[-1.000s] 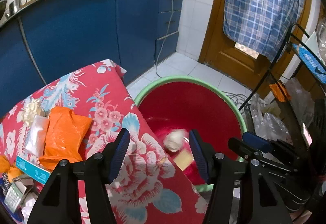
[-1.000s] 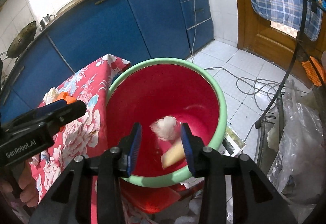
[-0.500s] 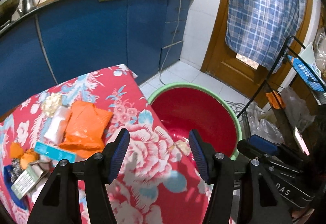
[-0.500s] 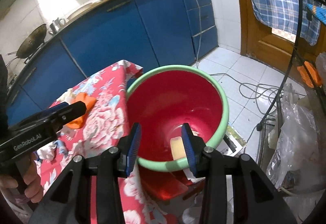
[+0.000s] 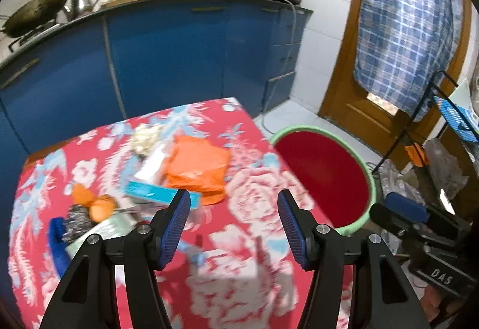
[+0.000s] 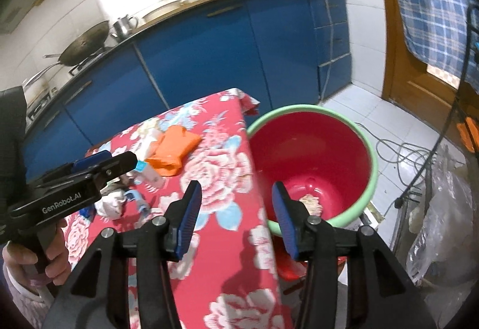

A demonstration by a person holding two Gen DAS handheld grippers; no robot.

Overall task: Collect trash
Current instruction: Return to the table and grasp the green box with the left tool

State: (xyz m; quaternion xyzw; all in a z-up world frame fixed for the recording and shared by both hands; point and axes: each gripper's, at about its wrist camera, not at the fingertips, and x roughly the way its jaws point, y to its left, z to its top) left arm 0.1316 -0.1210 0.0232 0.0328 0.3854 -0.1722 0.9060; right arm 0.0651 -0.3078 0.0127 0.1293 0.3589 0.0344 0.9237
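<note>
Jaws of the left gripper (image 5: pixel 233 227) stand apart with nothing between them, over the table (image 5: pixel 245 278) and its flowered cloth. Ahead of them, toward the table's far edge, lies the remaining trash: a teal box (image 5: pixel 155 194) with its long axis crosswise to the jaws, then an orange bag (image 5: pixel 197 170). Rightward, the right gripper (image 6: pixel 236 221) has its jaws opening, empty, straddling the table's right edge beside the red bin (image 6: pixel 311 161). I judge the left gripper nearer the trash.
</note>
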